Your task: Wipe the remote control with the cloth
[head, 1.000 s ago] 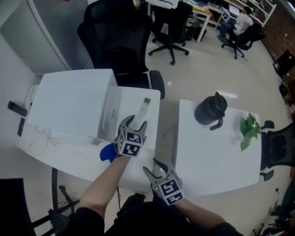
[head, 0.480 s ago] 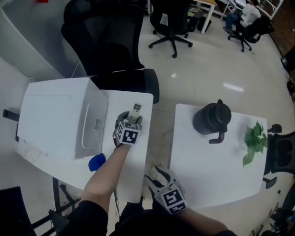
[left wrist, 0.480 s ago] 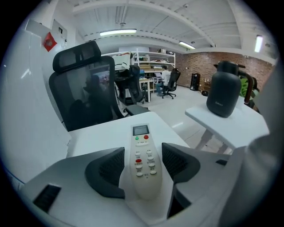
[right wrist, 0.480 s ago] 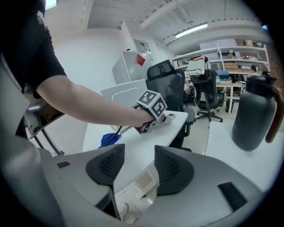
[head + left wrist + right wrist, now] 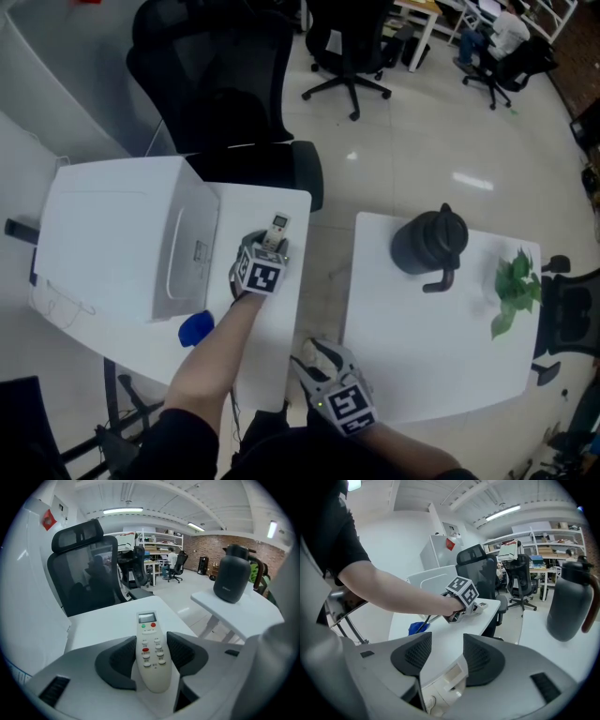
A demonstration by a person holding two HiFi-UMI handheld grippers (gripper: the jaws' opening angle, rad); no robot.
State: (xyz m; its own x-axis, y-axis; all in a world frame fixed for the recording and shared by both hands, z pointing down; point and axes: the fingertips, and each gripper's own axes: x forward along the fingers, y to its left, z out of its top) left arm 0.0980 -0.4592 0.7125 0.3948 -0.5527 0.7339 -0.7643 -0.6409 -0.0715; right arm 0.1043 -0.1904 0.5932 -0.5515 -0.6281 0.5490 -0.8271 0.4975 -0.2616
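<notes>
remote (image 5: 278,223): mostly hidden in head view | button labels (image 5: 152,651): illegible

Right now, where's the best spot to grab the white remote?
Pinch the remote control across its narrow button half, coming in from the rounded end. It lies flat on the table, long and slim, screen pointing away, so both sides are free. The left gripper is closing its jaws on it there.

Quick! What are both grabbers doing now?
Left gripper: closing onto the long white remote control between its jaws.
Right gripper: open, holding nothing.
</notes>
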